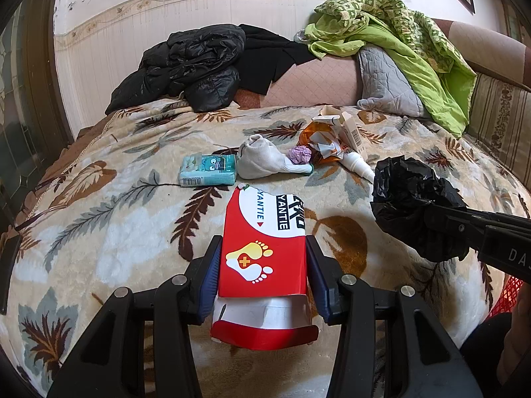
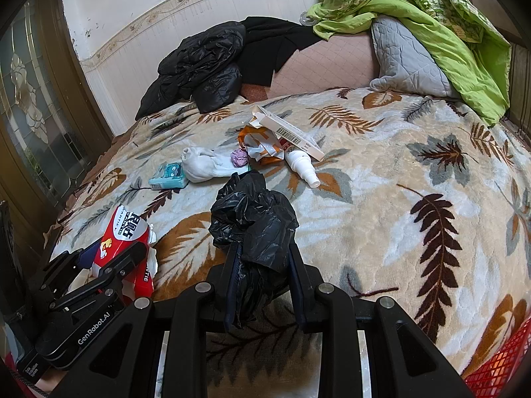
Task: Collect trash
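Observation:
My left gripper (image 1: 264, 265) is shut on a red and white carton (image 1: 265, 242) and holds it just above the leaf-patterned blanket; it also shows at the lower left of the right wrist view (image 2: 122, 235). My right gripper (image 2: 262, 262) is shut on a crumpled black plastic bag (image 2: 255, 219), seen at the right of the left wrist view (image 1: 411, 199). Further back on the bed lie a teal tissue pack (image 1: 207, 169), a white sock (image 1: 262, 161), a purple paper ball (image 1: 300, 154), an orange wrapper (image 1: 318, 139), a white spray bottle (image 1: 356, 162) and a long white box (image 2: 288, 132).
A black jacket (image 1: 195, 66) lies at the back left. A green quilt (image 1: 398, 33) and grey pillow (image 1: 385, 83) lie at the back right. A red mesh basket (image 2: 497, 364) is at the bed's lower right edge. A glass door (image 2: 30, 99) stands left.

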Demonstrator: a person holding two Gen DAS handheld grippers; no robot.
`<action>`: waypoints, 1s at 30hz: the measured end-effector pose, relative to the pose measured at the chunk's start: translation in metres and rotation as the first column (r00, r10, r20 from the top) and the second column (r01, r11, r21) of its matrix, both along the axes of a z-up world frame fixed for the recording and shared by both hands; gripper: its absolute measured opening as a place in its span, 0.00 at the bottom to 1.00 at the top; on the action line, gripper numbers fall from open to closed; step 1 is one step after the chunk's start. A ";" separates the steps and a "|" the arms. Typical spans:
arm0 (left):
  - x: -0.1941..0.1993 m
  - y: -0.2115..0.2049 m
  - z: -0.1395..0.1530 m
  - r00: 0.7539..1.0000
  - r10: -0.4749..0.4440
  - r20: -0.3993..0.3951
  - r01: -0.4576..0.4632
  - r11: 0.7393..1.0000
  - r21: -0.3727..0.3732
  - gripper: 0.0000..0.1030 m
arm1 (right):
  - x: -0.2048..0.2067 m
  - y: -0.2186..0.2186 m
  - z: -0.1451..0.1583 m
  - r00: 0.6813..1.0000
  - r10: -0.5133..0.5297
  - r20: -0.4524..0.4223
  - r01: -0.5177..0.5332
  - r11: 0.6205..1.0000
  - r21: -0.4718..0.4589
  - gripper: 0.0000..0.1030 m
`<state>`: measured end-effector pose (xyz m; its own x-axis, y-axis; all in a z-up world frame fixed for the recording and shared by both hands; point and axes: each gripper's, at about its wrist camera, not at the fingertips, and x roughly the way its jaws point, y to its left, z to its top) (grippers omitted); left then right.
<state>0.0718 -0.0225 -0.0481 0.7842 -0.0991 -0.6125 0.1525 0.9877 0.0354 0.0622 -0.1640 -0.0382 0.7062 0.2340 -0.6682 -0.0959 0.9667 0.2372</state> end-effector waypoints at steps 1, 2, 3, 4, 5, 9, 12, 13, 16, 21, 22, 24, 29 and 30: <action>0.000 0.000 0.000 1.000 0.000 0.001 0.000 1.000 -0.001 0.45 | 0.000 0.000 0.000 1.000 0.001 0.000 -0.001 1.000 0.000 0.28; 0.000 0.000 0.000 1.000 -0.001 0.000 0.001 1.000 -0.001 0.45 | 0.000 0.000 0.000 1.000 0.000 0.000 0.000 1.000 -0.001 0.28; 0.000 0.000 0.000 1.000 -0.001 0.000 0.001 1.000 0.000 0.45 | 0.000 0.000 0.000 1.000 0.000 0.000 0.000 1.000 0.000 0.28; 0.000 0.000 0.000 1.000 -0.001 0.000 0.001 1.000 0.000 0.45 | 0.000 0.000 0.000 1.000 0.000 0.000 0.000 1.000 0.000 0.28; 0.000 0.000 0.000 1.000 -0.001 0.000 0.001 1.000 0.000 0.45 | 0.000 0.000 0.000 1.000 0.000 -0.001 0.000 1.000 0.000 0.28; 0.000 0.000 0.000 1.000 -0.001 0.000 0.001 1.000 -0.001 0.45 | 0.000 0.001 0.000 1.000 0.000 0.000 0.000 1.000 -0.001 0.28; 0.000 0.000 0.000 1.000 -0.001 0.000 0.001 1.000 0.000 0.45 | 0.000 0.001 0.001 1.000 -0.001 0.000 0.001 1.000 0.000 0.28; 0.000 0.001 0.000 1.000 -0.002 -0.001 0.002 1.000 0.000 0.45 | 0.000 0.001 0.001 1.000 -0.001 0.000 0.001 1.000 0.000 0.28; 0.000 -0.001 0.000 1.000 -0.003 -0.003 0.003 1.000 0.000 0.45 | 0.000 -0.002 0.001 1.000 -0.006 0.001 0.006 1.000 0.000 0.28; -0.002 -0.008 0.000 1.000 -0.017 -0.005 0.017 1.000 0.005 0.45 | -0.006 -0.012 0.001 1.000 -0.017 -0.010 0.017 0.999 0.027 0.28; -0.003 -0.010 0.001 1.000 -0.022 -0.007 0.022 1.000 0.002 0.45 | -0.009 -0.014 0.001 1.000 -0.018 -0.016 0.018 0.999 0.036 0.28; -0.005 -0.011 0.002 0.999 -0.036 -0.004 0.036 0.999 0.000 0.45 | -0.020 -0.021 0.005 0.999 -0.027 -0.020 0.028 0.998 0.058 0.28; -0.018 -0.029 0.016 0.993 -0.118 0.008 0.118 0.993 -0.024 0.45 | -0.060 -0.056 0.016 0.996 -0.085 -0.030 0.088 0.992 0.091 0.28; -0.021 -0.039 0.020 0.988 -0.152 0.002 0.152 0.988 -0.030 0.45 | -0.071 -0.069 0.019 0.993 -0.113 -0.026 0.115 0.989 0.093 0.28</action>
<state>0.0506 -0.0612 -0.0283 0.7586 -0.2355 -0.6075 0.3006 0.9537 0.0056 -0.0084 -0.2329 -0.0191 0.7178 0.2160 -0.6619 0.0192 0.9442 0.3289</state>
